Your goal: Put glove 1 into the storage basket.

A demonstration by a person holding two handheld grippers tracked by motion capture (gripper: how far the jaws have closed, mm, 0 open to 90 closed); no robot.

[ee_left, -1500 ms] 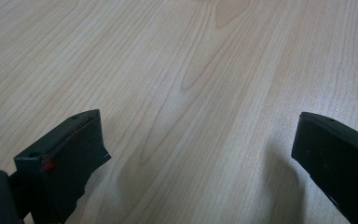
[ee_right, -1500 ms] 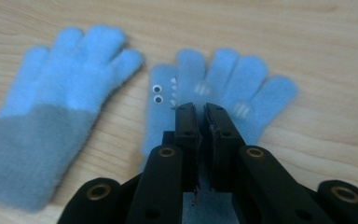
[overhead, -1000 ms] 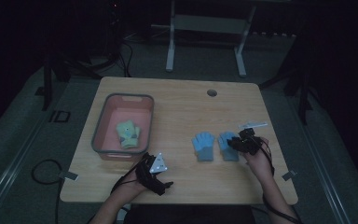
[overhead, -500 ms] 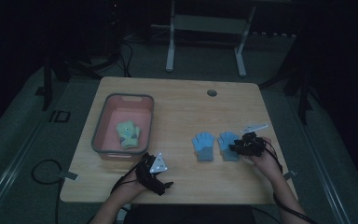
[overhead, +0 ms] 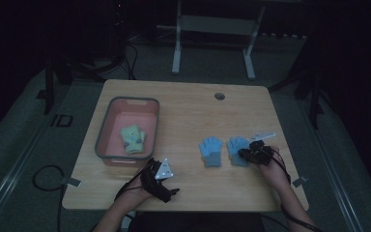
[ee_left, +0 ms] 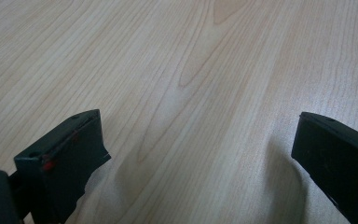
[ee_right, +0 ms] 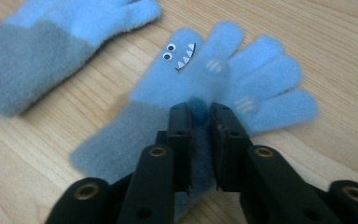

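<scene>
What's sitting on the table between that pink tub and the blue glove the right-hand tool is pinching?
The other blue glove, lying flat beside the pinched blue glove; between it and the pink tub the high view shows bare wood.

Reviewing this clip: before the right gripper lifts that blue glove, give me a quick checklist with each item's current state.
1. Right gripper shut on the blue glove: ok, a pinch of fabric sits between the jaws.
2. Grip deep enough to hold through a lift: cannot tell, only a small fold is caught.
3. Second blue glove apart from the gripped one: ok, bare wood shows between them.
4. Pink bin has room: ok, one green glove lies inside.
5. Left gripper out of the way: ok, open over the bare table, holding nothing.
6. Path from glove to bin free: ok, bare table in the high view.
</scene>
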